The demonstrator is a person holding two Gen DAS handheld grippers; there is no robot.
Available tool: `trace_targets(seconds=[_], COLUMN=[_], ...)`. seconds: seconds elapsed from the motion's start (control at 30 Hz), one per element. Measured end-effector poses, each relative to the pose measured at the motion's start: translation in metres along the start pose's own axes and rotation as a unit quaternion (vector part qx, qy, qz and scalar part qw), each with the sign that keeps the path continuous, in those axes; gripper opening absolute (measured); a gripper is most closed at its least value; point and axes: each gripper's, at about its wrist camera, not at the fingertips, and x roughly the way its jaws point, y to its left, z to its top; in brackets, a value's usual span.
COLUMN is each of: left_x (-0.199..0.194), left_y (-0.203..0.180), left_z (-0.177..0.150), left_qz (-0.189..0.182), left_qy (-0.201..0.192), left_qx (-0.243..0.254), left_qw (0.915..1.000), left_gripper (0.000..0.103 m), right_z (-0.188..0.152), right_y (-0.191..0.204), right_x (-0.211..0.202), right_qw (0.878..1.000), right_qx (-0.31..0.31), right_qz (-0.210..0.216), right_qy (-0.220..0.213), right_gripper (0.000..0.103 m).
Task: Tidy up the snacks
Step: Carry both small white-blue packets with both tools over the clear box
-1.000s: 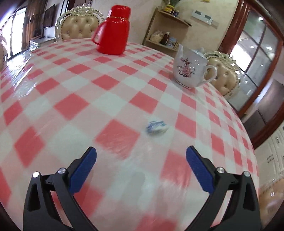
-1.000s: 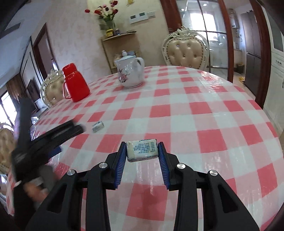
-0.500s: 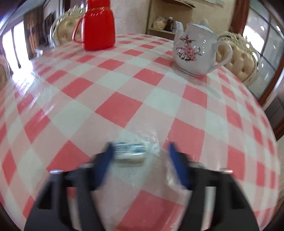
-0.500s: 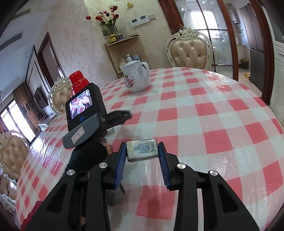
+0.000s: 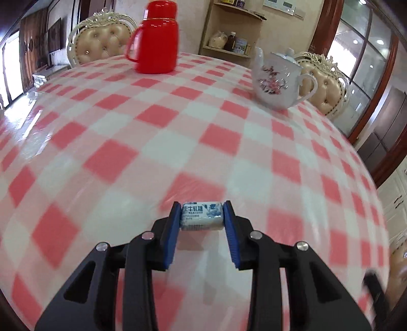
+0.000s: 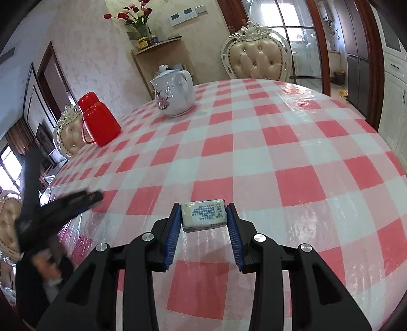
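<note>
A small wrapped candy with blue print sat clamped between the blue pads of our left gripper, held just above the red-and-white checked tablecloth. A second wrapped candy, pale with small printed text, was pinched the same way in our right gripper, also close over the cloth. Both tongs were closed on their pieces, each wrapper spanning the gap from pad to pad.

We judged that the picking-up step was finished for these two snacks and that the carrying step was in hand. The next move called for a place to gather them, and we could see no tray, bowl or box for snacks in either view. So we would have had to choose a spot on the cloth or turn toward something outside the pictures, keeping both grips firm on the slippery wrappers until then.

In the right wrist view the left gripper showed as a dark blur at the left edge, well apart from the right one.

As for containers, a red lidded jug and a white floral teapot stood at the far side of the table, lids on, so we could not tell their contents. A corner shelf beyond held a few jars and a bag. Flowers stood atop it.
</note>
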Motion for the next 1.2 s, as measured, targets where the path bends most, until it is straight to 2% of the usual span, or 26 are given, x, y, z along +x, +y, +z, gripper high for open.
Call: trace_targets(seconds=[0.17,0.37,0.5,0.87,1.2], left_x=[-0.036,-0.093,-0.109,-0.132,-0.152], left_y=[0.018,0.028,0.037,0.051,0.066], left_z=[-0.038,-0.08,-0.103,-0.116,-0.142], left_qz=[0.017,0.016,0.008,0.0,-0.016], left_qy=[-0.006,-0.041,-0.04,-0.056,-0.049], left_qx=[0.041,0.081,0.088,0.076,0.069], left_qw=[0.999,0.9957,0.9953,0.9956,0.9963], left_gripper=[0.034,0.034,0.034,0.034,0.034], right_z=[-0.002,-0.006,-0.02,-0.089,-0.124], right_y=[0.0,0.003,0.017,0.085,0.119], right_x=[0.004,0.006,-0.005,-0.054,-0.084], right_qw=[1.0,1.0,1.0,0.996,0.99], right_qx=[0.004,0.007,-0.007,-0.067,-0.105], right_qz=[0.006,0.002,0.016,0.049,0.071], right_qy=[0.013,0.024,0.026,0.039,0.059], right_gripper=[0.036,0.036,0.036,0.036,0.036])
